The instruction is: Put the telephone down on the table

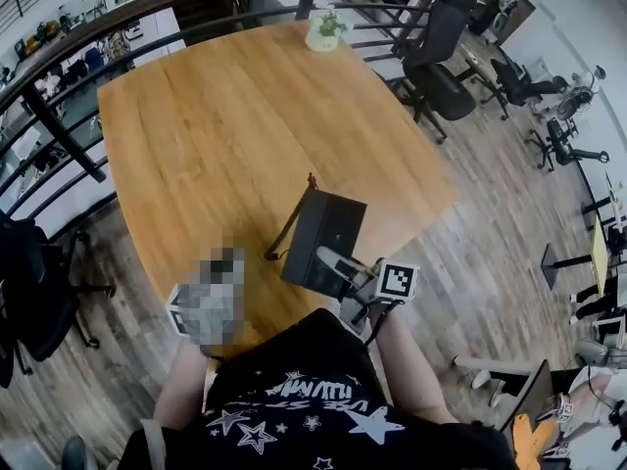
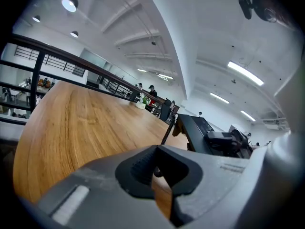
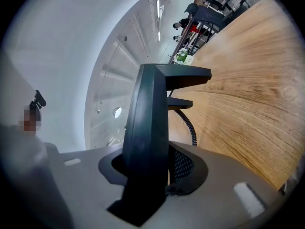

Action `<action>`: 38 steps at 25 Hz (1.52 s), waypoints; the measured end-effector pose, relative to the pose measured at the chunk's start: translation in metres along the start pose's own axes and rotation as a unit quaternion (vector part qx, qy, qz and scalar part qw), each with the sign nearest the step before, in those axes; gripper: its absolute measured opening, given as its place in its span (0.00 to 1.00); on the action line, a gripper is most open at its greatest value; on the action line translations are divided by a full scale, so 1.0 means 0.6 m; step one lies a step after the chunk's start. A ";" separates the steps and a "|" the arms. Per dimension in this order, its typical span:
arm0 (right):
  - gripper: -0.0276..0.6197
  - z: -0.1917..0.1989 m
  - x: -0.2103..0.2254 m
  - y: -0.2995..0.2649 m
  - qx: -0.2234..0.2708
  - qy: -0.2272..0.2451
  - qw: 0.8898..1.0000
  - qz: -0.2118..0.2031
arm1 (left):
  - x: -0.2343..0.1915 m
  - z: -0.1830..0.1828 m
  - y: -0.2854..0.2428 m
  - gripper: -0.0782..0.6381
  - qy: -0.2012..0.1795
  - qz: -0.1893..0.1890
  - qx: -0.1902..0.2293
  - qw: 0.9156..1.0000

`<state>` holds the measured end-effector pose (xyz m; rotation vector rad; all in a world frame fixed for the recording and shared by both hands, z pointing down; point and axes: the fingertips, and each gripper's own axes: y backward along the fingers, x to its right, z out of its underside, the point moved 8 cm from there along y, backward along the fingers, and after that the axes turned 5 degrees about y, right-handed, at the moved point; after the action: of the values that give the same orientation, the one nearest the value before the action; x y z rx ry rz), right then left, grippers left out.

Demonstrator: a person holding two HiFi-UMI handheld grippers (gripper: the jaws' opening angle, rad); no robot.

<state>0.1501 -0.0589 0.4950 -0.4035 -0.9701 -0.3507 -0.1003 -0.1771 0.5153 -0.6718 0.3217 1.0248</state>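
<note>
Nearest us, our left gripper (image 2: 157, 173) is closed on nothing, while to its right our right gripper (image 1: 358, 287) clamps the black telephone (image 1: 323, 243) just over the table's (image 1: 225, 125) near edge, where letting go too soon could tip it floorward, its dangling cord (image 1: 284, 233) snagging.

Entry: what I wear and carry on my hands.
My black T-shirt (image 1: 294, 404) with white stars and white lettering; grey moulded left gripper (image 2: 155, 171) and grey moulded right gripper (image 3: 167, 171), each with black ribbed pads (image 2: 139, 168); white cube (image 1: 397, 282) with a black square marker.
</note>
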 end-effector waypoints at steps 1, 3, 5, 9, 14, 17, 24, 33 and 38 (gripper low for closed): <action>0.29 -0.005 0.006 -0.004 0.000 0.001 1.000 -0.004 | -0.002 0.000 -0.004 0.11 0.000 -0.003 0.000 1.000; 0.29 -0.019 0.022 -0.011 -0.007 -0.007 1.000 -0.006 | -0.007 -0.002 -0.018 0.11 0.002 -0.014 0.000 1.000; 0.29 -0.037 0.040 -0.018 -0.024 -0.010 1.000 -0.011 | -0.007 -0.005 -0.029 0.11 0.008 -0.030 0.004 1.000; 0.29 -0.089 0.078 -0.050 -0.060 -0.004 0.997 -0.039 | -0.008 -0.019 -0.051 0.11 0.014 -0.069 0.019 0.997; 0.29 -0.149 0.112 -0.086 -0.110 0.007 0.991 -0.082 | 0.011 -0.025 -0.078 0.11 0.035 -0.124 0.041 0.991; 0.29 -0.179 0.123 -0.102 -0.137 0.008 0.985 -0.105 | 0.027 -0.037 -0.089 0.11 0.040 -0.154 0.057 0.986; 0.29 -0.238 0.132 -0.114 -0.187 0.032 0.972 -0.138 | 0.076 -0.068 -0.107 0.11 0.048 -0.194 0.085 0.976; 0.29 -0.304 0.160 -0.135 -0.226 0.035 0.959 -0.165 | 0.113 -0.113 -0.160 0.11 0.040 -0.218 0.101 0.970; 0.29 -0.335 0.166 -0.149 -0.242 0.046 0.952 -0.180 | 0.127 -0.146 -0.184 0.11 0.034 -0.226 0.112 0.967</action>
<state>0.3055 -0.2438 0.4938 -0.6506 -0.8592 -0.9421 0.0386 -0.2202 0.4477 -0.5425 0.3202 0.5208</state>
